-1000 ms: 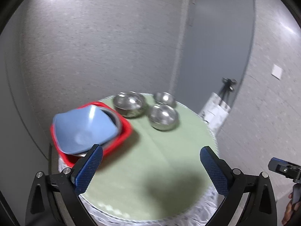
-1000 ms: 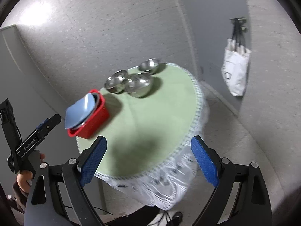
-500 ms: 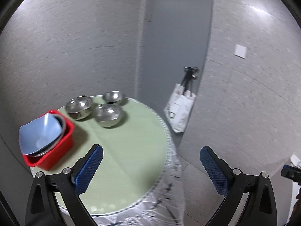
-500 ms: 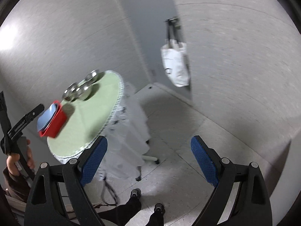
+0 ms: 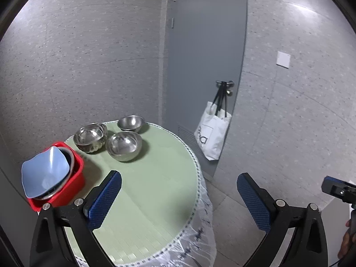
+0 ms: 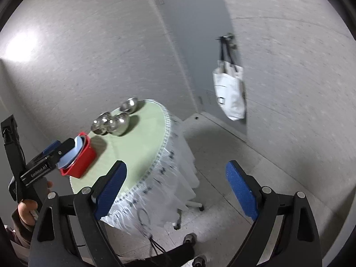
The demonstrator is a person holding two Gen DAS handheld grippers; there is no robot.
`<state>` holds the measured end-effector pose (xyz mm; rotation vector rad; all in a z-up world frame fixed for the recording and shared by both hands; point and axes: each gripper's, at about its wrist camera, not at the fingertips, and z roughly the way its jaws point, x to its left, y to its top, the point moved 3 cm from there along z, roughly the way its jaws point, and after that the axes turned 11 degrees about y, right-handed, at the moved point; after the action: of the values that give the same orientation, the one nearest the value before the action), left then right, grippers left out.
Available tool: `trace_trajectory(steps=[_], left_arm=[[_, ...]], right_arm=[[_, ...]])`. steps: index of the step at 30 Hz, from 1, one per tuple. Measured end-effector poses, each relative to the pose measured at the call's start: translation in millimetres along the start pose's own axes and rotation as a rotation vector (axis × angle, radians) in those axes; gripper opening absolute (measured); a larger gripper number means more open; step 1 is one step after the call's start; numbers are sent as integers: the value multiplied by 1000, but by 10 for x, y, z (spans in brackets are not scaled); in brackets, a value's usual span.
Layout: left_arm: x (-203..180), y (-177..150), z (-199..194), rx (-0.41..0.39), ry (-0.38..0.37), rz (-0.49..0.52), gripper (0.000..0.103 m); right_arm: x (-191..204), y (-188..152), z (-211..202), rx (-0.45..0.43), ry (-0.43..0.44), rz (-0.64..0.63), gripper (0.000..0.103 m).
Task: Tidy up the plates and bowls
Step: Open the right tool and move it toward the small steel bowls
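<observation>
The left gripper [image 5: 179,197] hangs with its blue pads spread wide and nothing between them; its left pad [image 5: 105,199] shows over the near part of the round table [image 5: 160,178], while the right one lies past the table's edge, over the floor; the right gripper [image 6: 175,189] is likewise released, jaws wide apart and empty, its left pad over the table's fringed rim and the other over bare floor.

On the green tabletop three steel bowls [image 5: 123,142] stand clustered at the far side, close together; whether they touch cannot be told; a red bin [image 5: 75,178] sits at the left edge, with a blue plate [image 5: 43,173] leaning tilted in it over a grey dish whose rim just shows.

The left wrist view shows the bowls' insides and the plate's face clearly, and a corner of the other gripper at its right margin; the right wrist view, somewhat blurred, shows what that one lacks: the white fringed cloth hanging down, the table's wheeled base, the floor, and a hand [image 6: 26,209] gripping the left tool's handle beside the bin.

The middle and near right of the tabletop lie bare; a white tote bag [image 5: 211,133] hangs from the grey door's handle, well apart from the table.
</observation>
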<state>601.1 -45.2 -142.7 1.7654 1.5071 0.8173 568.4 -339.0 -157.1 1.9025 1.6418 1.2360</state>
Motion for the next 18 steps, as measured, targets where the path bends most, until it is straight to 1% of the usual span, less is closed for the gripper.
trace_trajectory(steps=[4, 9, 14, 18], left_arm=[[149, 137, 351, 8, 15, -26, 102], [408, 432, 923, 24, 49, -58, 102], [681, 679, 1506, 63, 85, -90, 102], [848, 774, 1937, 122, 122, -115, 102]], right_arm=[[169, 240, 449, 24, 41, -43, 93], [346, 574, 1107, 63, 79, -92, 93], [467, 819, 1728, 97, 114, -110, 93], [493, 963, 2189, 142, 153, -105, 93]])
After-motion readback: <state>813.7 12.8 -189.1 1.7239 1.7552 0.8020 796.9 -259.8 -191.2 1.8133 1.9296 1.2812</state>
